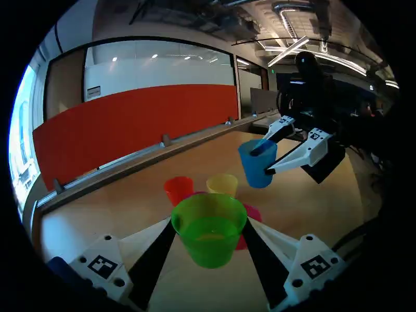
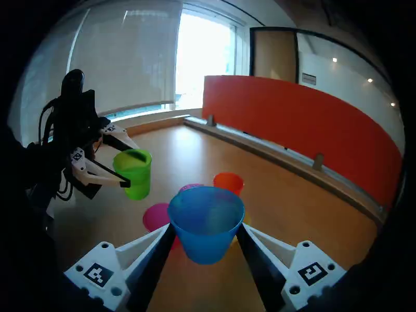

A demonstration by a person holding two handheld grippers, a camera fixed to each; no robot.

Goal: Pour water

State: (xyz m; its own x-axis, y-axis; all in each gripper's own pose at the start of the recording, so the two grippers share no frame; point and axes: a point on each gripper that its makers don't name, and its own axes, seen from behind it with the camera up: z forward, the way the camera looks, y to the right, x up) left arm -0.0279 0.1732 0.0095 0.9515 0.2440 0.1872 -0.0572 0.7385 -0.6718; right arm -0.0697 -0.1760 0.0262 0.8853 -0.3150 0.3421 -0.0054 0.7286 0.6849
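Observation:
My left gripper (image 1: 209, 240) is shut on a green cup (image 1: 209, 229), held upright above the wooden table (image 1: 135, 203); a little liquid seems to sit in its bottom. My right gripper (image 2: 206, 235) is shut on a blue cup (image 2: 206, 222), also upright and lifted. In the left gripper view the blue cup (image 1: 257, 161) hangs to the upper right in the right gripper (image 1: 266, 157). The right gripper view shows the green cup (image 2: 133, 172) at left, clamped by the left gripper (image 2: 126, 165).
Below the held cups, an orange cup (image 1: 179, 189), a yellow cup (image 1: 222, 183) and pink cups (image 2: 157, 216) stand clustered on the table. An orange partition panel (image 1: 135, 125) runs along the table's far edge. A bright window (image 2: 203, 57) lies beyond.

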